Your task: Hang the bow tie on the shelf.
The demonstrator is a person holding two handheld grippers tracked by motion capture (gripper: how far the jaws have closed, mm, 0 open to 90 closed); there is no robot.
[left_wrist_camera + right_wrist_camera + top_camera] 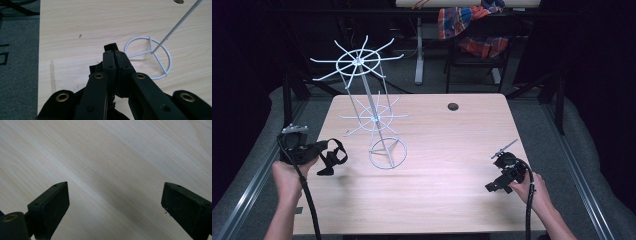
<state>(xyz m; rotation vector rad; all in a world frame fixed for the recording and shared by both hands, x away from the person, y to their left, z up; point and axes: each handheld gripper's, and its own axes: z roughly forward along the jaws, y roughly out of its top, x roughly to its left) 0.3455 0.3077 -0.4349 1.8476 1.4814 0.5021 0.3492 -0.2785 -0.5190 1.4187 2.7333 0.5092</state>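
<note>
Nearest, the right tongs (498,186) hover wide apart and empty over the bare table (447,150). The left tongs (326,162) are pressed together, holding nothing I can make out. Farther off, the white wire rack (374,107) stands upright, untouched; no work looks begun

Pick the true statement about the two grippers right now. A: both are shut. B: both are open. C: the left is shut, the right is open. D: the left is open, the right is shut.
C: in the left gripper view the left gripper has its jaws pressed together above the table, near the white wire rack, while in the right gripper view the right gripper has its jaws wide apart.
</note>
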